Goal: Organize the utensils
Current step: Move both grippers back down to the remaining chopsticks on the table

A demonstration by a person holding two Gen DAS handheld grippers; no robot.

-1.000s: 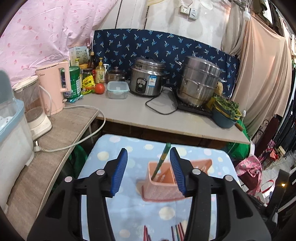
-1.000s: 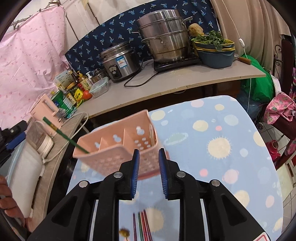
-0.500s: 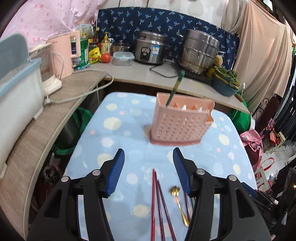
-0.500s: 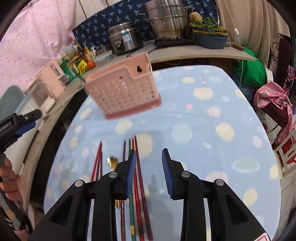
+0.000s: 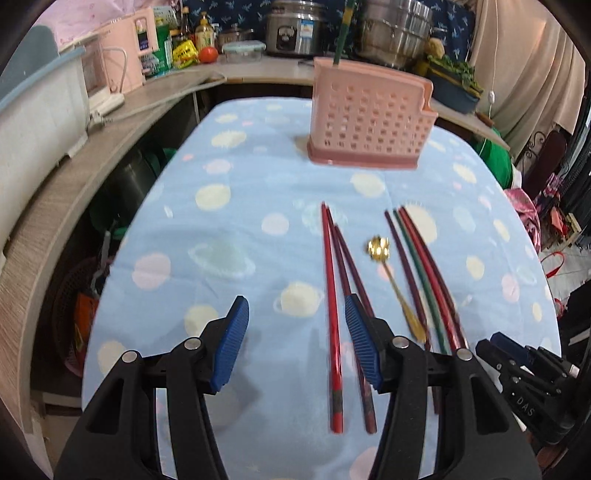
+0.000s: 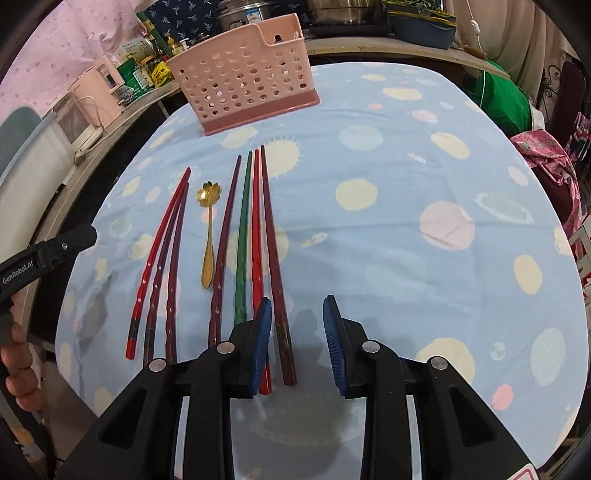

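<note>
Both hand-held grippers — left (image 5: pixel 295 341), right (image 6: pixel 297 341) — gape empty over glossy twisted chopsticks (image 6: pixel 242 236).

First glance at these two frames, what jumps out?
The row of red, purple and green chopsticks lying side by side on the blue spotted tablecloth, with a small gold spoon among them. Behind them, at the far end of the table, stands a pink perforated utensil holder with one green chopstick already poking out. Both the left gripper and the right gripper are open and empty near the chopsticks' near ends.
</note>
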